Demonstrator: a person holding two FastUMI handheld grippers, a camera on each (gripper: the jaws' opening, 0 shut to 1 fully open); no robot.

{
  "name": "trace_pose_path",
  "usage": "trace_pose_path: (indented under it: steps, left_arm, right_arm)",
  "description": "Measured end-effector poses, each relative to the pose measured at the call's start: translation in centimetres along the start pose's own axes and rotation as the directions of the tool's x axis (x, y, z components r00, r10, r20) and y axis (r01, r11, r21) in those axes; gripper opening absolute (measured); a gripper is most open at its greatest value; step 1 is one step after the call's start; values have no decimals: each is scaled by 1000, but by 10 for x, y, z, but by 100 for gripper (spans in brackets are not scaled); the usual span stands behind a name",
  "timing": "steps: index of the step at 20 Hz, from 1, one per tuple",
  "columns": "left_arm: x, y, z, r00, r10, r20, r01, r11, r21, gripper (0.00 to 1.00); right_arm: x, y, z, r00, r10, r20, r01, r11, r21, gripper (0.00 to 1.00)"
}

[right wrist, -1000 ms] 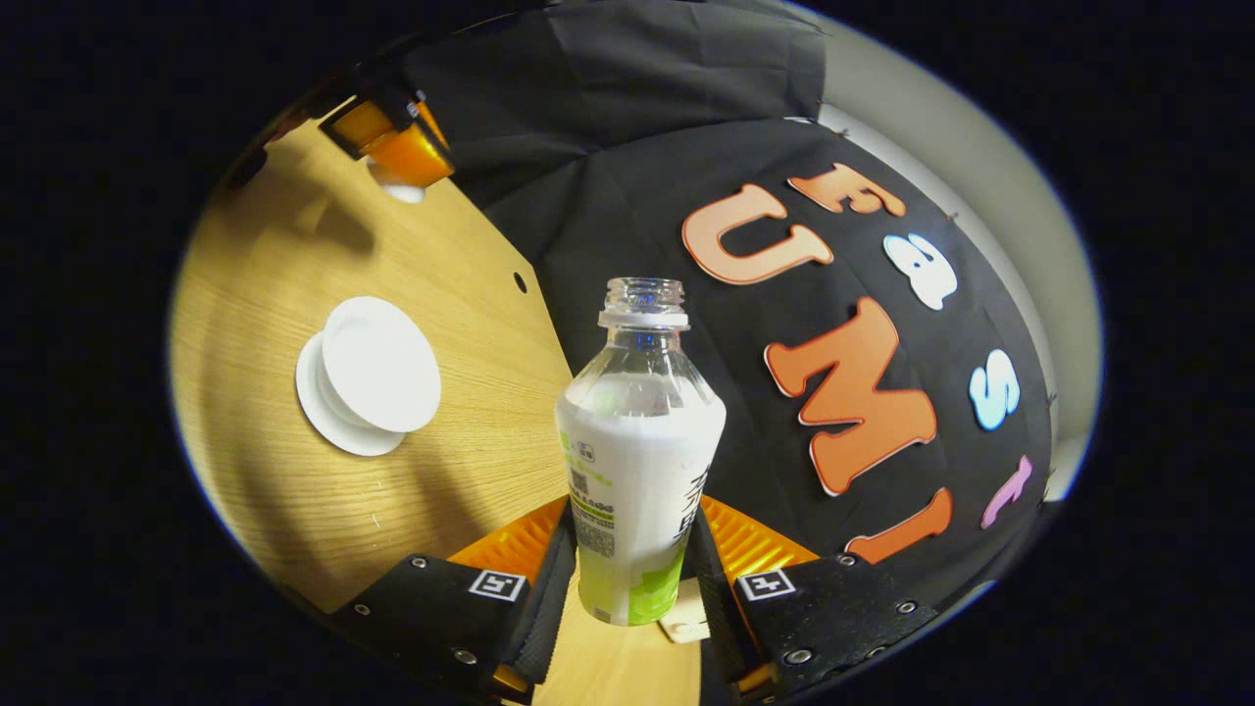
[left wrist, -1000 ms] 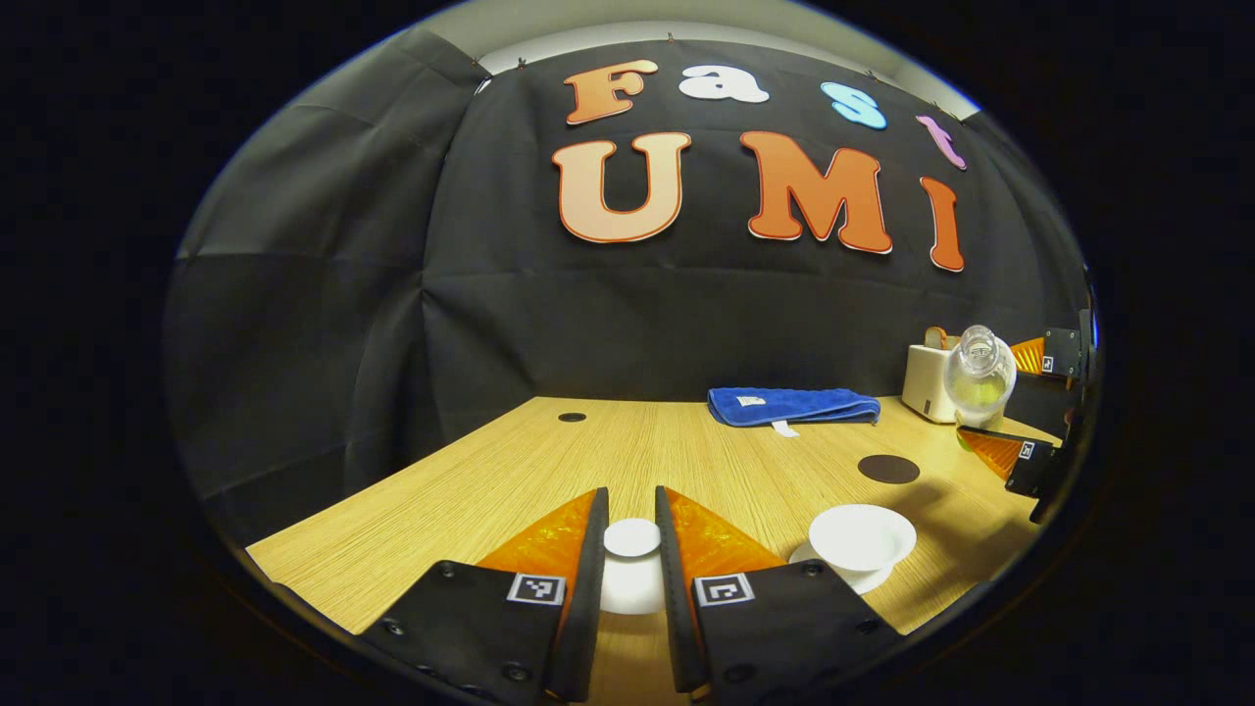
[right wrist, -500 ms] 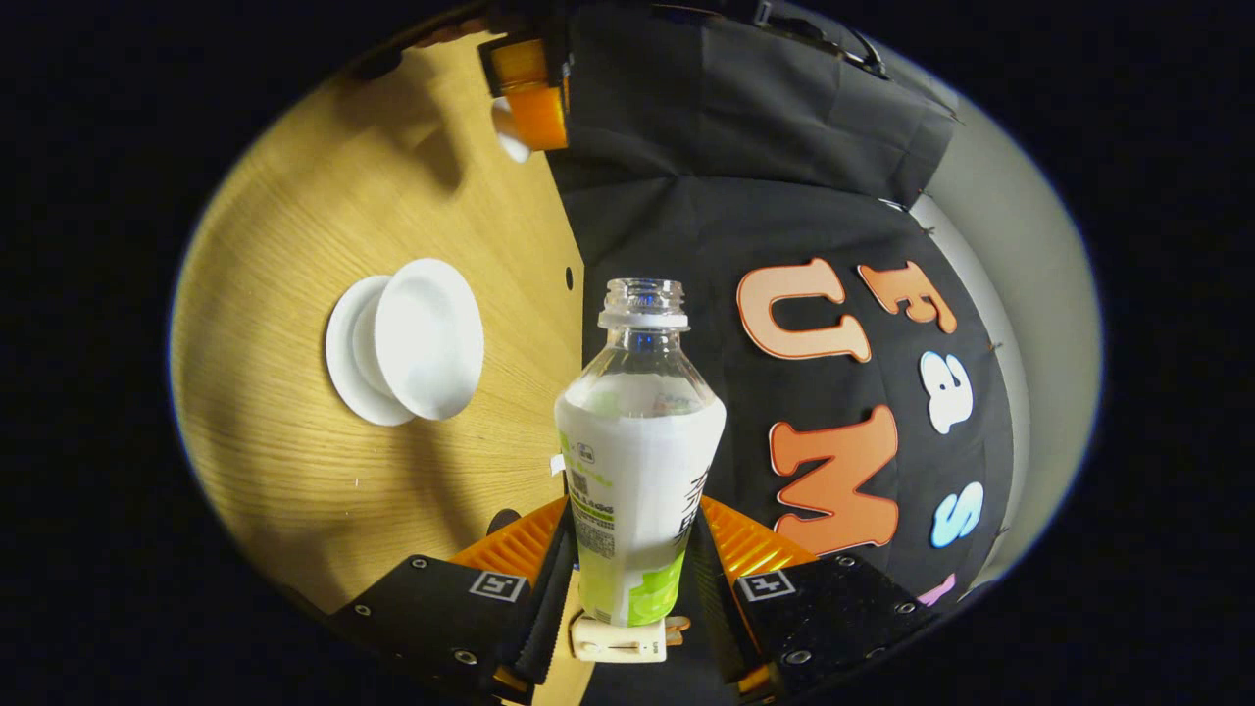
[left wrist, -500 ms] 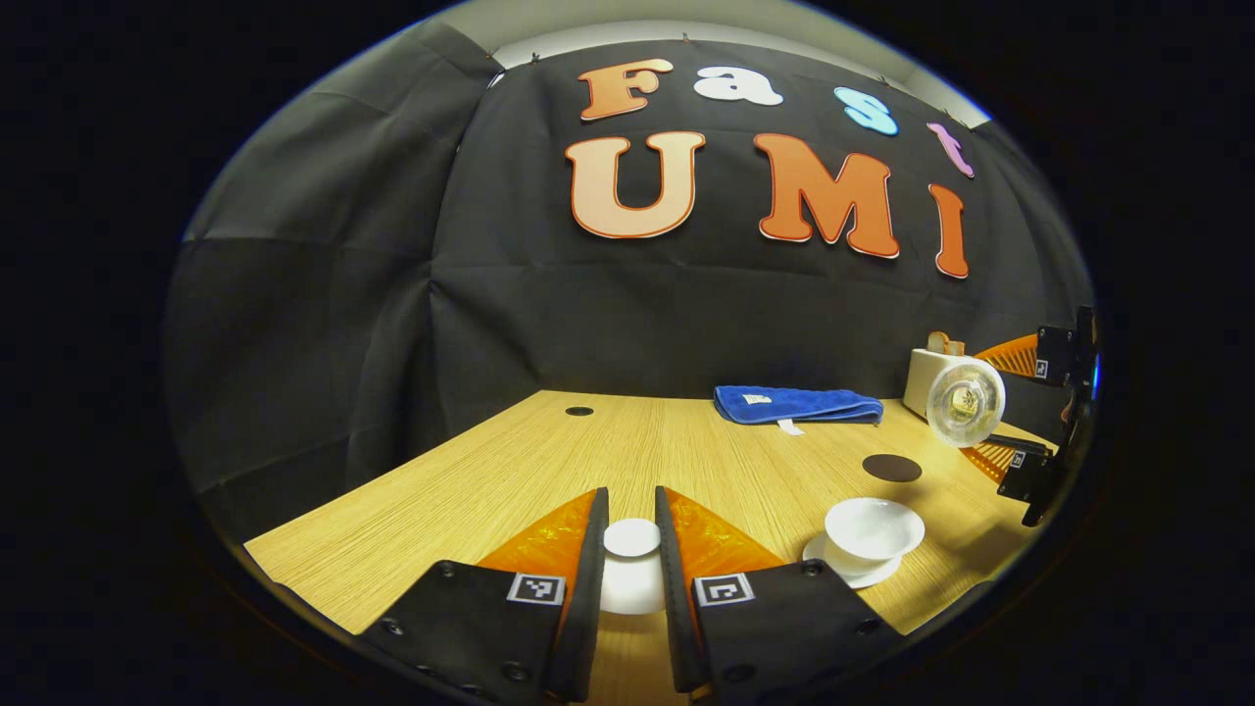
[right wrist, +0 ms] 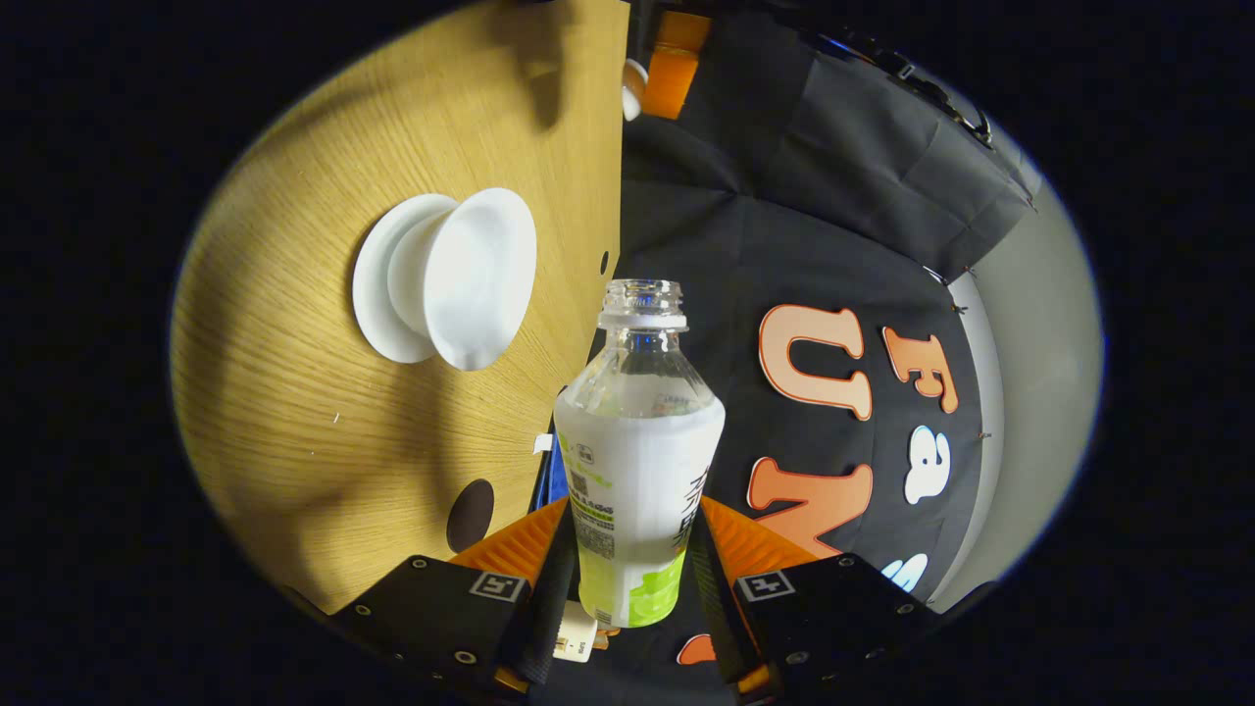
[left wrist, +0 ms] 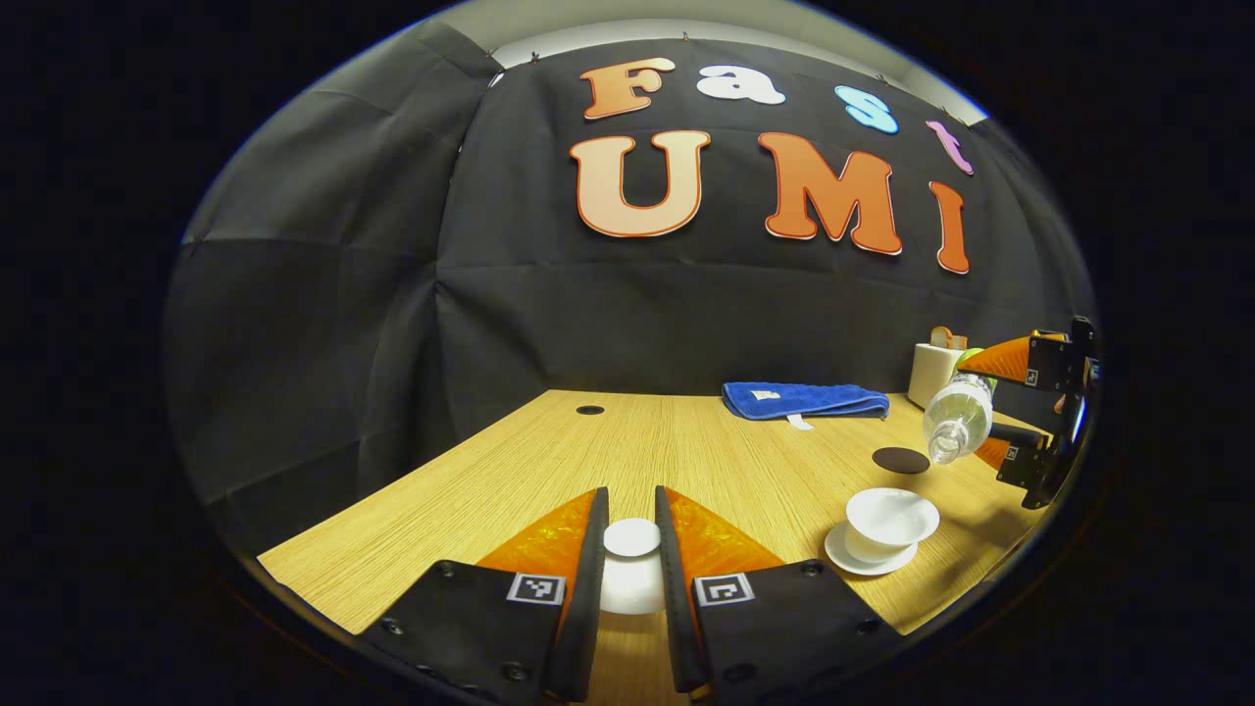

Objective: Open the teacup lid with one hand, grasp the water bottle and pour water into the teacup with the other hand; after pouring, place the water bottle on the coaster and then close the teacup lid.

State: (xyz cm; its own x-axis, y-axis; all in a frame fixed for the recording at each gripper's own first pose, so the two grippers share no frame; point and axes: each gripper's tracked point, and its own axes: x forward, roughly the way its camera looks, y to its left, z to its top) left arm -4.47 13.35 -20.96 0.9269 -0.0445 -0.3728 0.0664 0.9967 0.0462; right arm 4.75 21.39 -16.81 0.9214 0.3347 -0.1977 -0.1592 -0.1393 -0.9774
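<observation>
My left gripper [left wrist: 631,549] is shut on the white teacup lid [left wrist: 630,574], held just above the wooden table [left wrist: 510,480]. The open white teacup [left wrist: 890,518] stands on its saucer [left wrist: 867,561] to the right. Above and right of it my right gripper [left wrist: 1010,407] holds the uncapped water bottle [left wrist: 956,418] tilted, mouth down toward the cup. In the right gripper view my right gripper [right wrist: 632,579] is shut on the water bottle [right wrist: 637,471], with the teacup [right wrist: 471,279] on its saucer [right wrist: 377,279] upper left. The dark round coaster [left wrist: 900,460] lies behind the cup, also visible as the coaster [right wrist: 470,515].
A folded blue towel [left wrist: 806,400] lies at the back of the table. A cream-coloured box [left wrist: 931,371] stands at the far right behind the bottle. A small dark hole [left wrist: 589,410] marks the table's back left. The left gripper [right wrist: 659,74] shows far off at the top.
My right gripper has rolled further, tipping the bottle from facing the left camera to pointing its mouth down toward the teacup. The left gripper keeps the lid still.
</observation>
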Motion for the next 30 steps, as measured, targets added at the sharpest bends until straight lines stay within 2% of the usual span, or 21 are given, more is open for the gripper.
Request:
trace_pose_path:
  steps: [4,11,13,15,16,21,22,25,26,30]
  left_arm:
    - [1,-3,1,1000,-22,-2,22,999,23,34]
    - [0,-3,1,999,-51,-8,52,998,35,34]
    - [2,-2,1,998,-54,-9,55,998,33,32]
    - [2,-1,1,998,-57,-12,57,998,35,34]
    - [1,0,2,998,-58,-15,58,998,35,34]
    - [2,3,6,998,-55,-12,56,998,28,34]
    - [2,3,7,998,-56,-11,56,998,29,34]
    - [4,2,8,998,-56,-13,57,998,31,34]
    - [4,2,9,998,-57,-14,58,998,33,34]
    - [3,-1,12,998,-59,-10,60,998,36,34]
  right_arm:
    - [3,2,3,1000,-8,-4,7,997,-82,64]
    - [9,2,-6,1000,-7,-24,4,989,-150,64]
    - [11,-3,-8,999,-26,-24,21,983,-183,67]
    - [13,-7,-10,999,-39,-18,35,978,-205,64]
    - [13,-8,-9,999,-47,-15,42,975,-216,67]
    - [15,-17,-8,997,-82,2,79,957,-280,60]
    - [16,-18,-7,996,-84,10,83,952,-293,63]
    - [20,-33,-10,993,-112,25,114,941,-319,60]
    - [20,-38,-11,993,-118,30,121,938,-325,64]
    - [20,-49,-9,987,-149,57,159,911,-380,63]
